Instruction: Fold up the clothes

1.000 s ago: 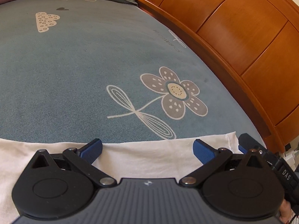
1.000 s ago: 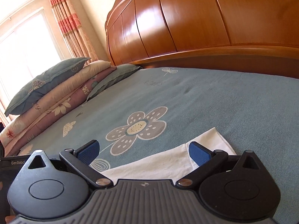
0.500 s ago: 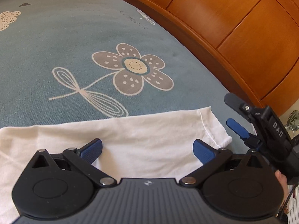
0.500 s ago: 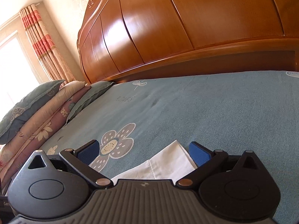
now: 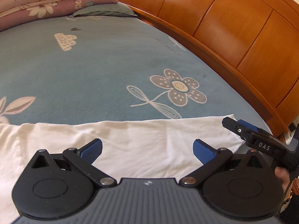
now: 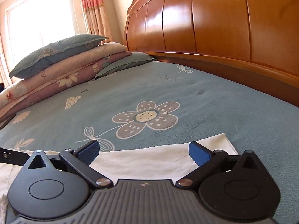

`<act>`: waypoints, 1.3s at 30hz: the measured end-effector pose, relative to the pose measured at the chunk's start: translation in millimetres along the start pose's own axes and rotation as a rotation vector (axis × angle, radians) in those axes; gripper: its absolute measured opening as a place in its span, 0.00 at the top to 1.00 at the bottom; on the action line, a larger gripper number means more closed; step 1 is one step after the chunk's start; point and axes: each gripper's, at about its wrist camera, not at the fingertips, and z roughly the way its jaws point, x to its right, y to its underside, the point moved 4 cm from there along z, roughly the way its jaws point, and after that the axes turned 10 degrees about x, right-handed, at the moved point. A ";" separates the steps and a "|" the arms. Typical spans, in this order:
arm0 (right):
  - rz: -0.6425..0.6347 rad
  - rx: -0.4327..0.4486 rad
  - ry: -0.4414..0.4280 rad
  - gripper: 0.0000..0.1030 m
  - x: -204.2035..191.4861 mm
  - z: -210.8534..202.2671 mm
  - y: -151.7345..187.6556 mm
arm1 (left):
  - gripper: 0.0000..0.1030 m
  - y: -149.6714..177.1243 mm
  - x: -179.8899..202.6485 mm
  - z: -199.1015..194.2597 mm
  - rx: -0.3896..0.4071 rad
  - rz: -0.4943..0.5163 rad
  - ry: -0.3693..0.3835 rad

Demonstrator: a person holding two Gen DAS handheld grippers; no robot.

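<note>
Your left gripper (image 5: pixel 147 149) hangs just above the white garment (image 5: pixel 130 140) with its blue pads (image 5: pixel 91 150) spread wide and nothing between them, and your right gripper (image 6: pixel 143 154) is likewise wide open and empty over the same cloth. The garment lies flat along the near edge of the blue flowered bedspread (image 5: pixel 84 71), its right end close to the wooden headboard (image 5: pixel 233 28) and short of the big printed flower (image 6: pixel 147 117). Stacked pillows (image 6: pixel 61 63) sit at the far end of the bed, beside the curtained window (image 6: pixel 41 16).
</note>
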 end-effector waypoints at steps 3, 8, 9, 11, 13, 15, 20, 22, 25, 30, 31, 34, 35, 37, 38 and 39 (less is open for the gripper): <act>-0.067 -0.052 0.055 0.00 -25.6 8.5 9.9 | 0.01 13.0 -19.2 -27.5 0.016 -0.029 -0.044; -0.112 -0.142 0.083 0.00 -43.2 14.1 23.2 | 0.01 23.7 -28.8 -52.7 0.058 -0.097 -0.034; -0.120 -0.159 0.077 0.00 -46.0 14.2 25.8 | 0.01 24.2 -29.0 -53.8 0.064 -0.105 -0.028; -0.131 -0.213 0.064 0.00 -46.5 23.5 36.2 | 0.01 24.2 -29.1 -52.8 0.068 -0.115 -0.026; -0.166 -0.203 0.079 0.00 -50.0 24.1 38.8 | 0.01 24.9 -28.1 -51.4 0.063 -0.116 -0.026; -0.182 -0.194 0.085 0.00 -51.6 23.8 40.7 | 0.01 24.2 -25.6 -49.8 0.060 -0.106 -0.020; -0.212 -0.207 0.052 0.00 -50.3 19.3 41.0 | 0.01 24.3 -21.3 -47.4 0.071 -0.116 0.005; -0.219 -0.232 0.023 0.00 -44.9 15.7 38.7 | 0.01 25.6 -20.5 -45.3 0.069 -0.115 0.002; -0.228 -0.235 0.024 0.00 -28.5 7.7 37.3 | 0.01 27.1 -19.4 -46.7 0.075 -0.118 0.003; -0.164 -0.197 0.118 0.00 -8.2 -0.6 29.7 | 0.01 22.6 -23.5 -66.9 0.112 -0.125 0.002; -0.149 -0.188 0.125 0.00 -9.4 -1.1 27.9 | 0.01 21.2 -25.6 -71.7 0.121 -0.124 -0.003; -0.120 -0.188 0.049 0.00 -27.7 0.9 25.8 | 0.01 15.7 -36.6 -85.3 0.157 -0.154 -0.023; -0.123 -0.188 0.017 0.00 -36.1 1.4 26.1 | 0.01 13.3 -40.9 -89.6 0.171 -0.166 -0.030; -0.151 -0.199 -0.015 0.00 -50.7 3.5 28.6 | 0.01 3.8 -54.5 -96.6 0.205 -0.199 -0.054; -0.171 -0.206 -0.018 0.00 -56.2 5.5 30.9 | 0.01 -2.5 -63.9 -96.7 0.217 -0.224 -0.068; -0.190 -0.213 -0.021 0.00 -61.5 7.5 33.1 | 0.01 -8.8 -73.4 -96.8 0.228 -0.249 -0.081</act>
